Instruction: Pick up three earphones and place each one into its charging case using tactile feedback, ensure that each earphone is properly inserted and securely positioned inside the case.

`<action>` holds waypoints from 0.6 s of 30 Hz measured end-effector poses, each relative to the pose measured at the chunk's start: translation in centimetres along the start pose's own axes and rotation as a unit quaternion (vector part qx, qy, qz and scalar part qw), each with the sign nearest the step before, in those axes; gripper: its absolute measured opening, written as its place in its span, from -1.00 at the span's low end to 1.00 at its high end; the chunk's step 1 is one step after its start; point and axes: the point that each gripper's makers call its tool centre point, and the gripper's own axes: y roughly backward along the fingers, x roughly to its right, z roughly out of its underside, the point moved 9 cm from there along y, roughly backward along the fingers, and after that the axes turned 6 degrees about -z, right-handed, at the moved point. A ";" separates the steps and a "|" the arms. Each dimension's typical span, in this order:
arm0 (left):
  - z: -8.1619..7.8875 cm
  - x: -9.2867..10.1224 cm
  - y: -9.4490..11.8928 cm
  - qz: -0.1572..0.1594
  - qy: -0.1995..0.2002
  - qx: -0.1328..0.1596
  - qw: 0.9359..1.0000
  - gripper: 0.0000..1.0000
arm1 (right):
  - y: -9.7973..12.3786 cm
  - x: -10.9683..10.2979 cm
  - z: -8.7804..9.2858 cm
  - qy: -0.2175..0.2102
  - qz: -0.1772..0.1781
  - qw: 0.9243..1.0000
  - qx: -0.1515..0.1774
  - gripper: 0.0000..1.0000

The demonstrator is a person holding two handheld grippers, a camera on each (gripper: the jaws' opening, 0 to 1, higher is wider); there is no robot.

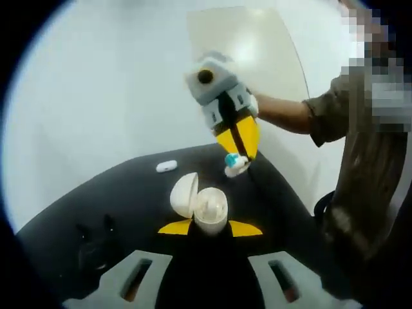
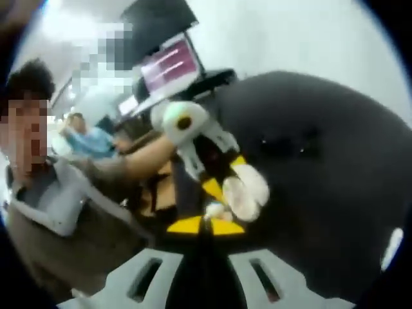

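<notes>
The black table (image 1: 96, 206) bore a spare white case (image 1: 166, 166). The left gripper (image 1: 210, 228) clamped the open charging case (image 1: 210, 209); the right gripper (image 1: 237, 154) pinched an earphone (image 1: 235, 164) just above it. Misalignment could jam or drop the earphone.

No legible text anywhere.

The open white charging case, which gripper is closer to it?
Left. The left gripper clamps the open case; the right gripper hangs above and beyond it, pinching an earphone.

Two earphones (image 1: 235, 164), one case (image 1: 210, 210)
</notes>
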 end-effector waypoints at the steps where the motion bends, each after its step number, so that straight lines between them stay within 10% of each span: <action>1: 0.0 0.0 0.0 0.000 0.000 0.000 1.000 -0.65 | 0.0 0.1 -0.2 -0.012 -0.009 1.000 -0.013 -0.88; 18: -0.2 0.0 0.0 0.001 -0.002 0.000 1.000 -0.66 | -1.6 1.8 -1.8 -0.072 -0.034 0.992 -0.093 -0.88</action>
